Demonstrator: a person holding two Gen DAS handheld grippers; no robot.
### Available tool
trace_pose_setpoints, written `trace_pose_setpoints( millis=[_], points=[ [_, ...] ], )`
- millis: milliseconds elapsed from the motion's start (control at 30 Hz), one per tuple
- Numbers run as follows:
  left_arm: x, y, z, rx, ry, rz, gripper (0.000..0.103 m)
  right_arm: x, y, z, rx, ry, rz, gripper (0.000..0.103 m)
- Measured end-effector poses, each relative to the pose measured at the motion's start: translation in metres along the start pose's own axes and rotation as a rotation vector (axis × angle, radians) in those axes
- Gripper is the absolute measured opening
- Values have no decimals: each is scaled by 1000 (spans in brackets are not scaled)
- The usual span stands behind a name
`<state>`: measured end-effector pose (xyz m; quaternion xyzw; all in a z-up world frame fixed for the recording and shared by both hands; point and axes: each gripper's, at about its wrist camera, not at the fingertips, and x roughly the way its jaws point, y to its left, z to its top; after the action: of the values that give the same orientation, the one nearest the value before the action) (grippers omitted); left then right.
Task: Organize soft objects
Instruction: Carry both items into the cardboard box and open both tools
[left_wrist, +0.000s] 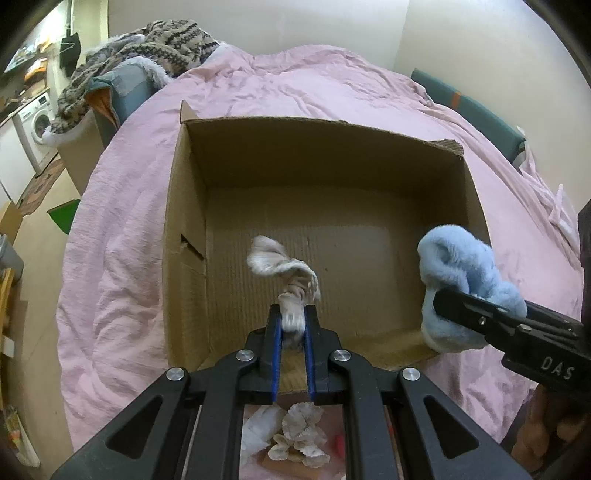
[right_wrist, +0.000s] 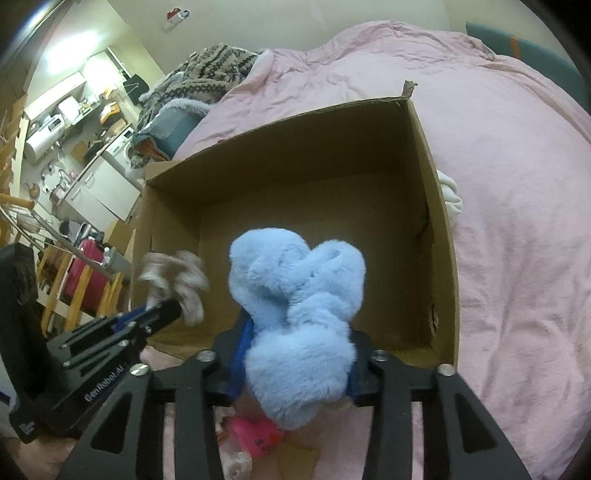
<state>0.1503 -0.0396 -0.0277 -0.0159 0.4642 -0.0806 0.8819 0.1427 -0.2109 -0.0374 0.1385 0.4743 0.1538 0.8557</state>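
The left tongs (left_wrist: 293, 317) pinch a floppy beige sock (left_wrist: 284, 271) over the open box (left_wrist: 184, 229) on the bed (left_wrist: 122, 221), and the right tongs (right_wrist: 295, 354) pinch a fluffy blue slipper (right_wrist: 295, 295) near the box's edge, so it might tumble outside when dropped.

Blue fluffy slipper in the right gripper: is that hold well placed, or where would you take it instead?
The blue fluffy slipper is pinched by the right gripper at its near end, coming from behind along its length. That seems sound: the plush compresses between the fingers, and the crossed straps hang forward over the cardboard box. A hold on the flatter sole edge, likely firmer, might slip less.
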Motion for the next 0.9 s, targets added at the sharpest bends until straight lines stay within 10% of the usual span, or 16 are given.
trace_pose_setpoints(
  millis=[333,500,633,900],
  points=[
    [4,2,0,-16,18,-6,13,0,2,0,11,-6,14,64],
    [-1,0,0,-9,5,-9,32,-5,-5,3,58,-29,33,80],
    [-10,-1,1,-6,-51,18,67,-11,-13,6,102,-48,35,80],
    [-12,2,3,-6,-54,29,69,-14,-14,8,112,-47,32,80]
  ],
)
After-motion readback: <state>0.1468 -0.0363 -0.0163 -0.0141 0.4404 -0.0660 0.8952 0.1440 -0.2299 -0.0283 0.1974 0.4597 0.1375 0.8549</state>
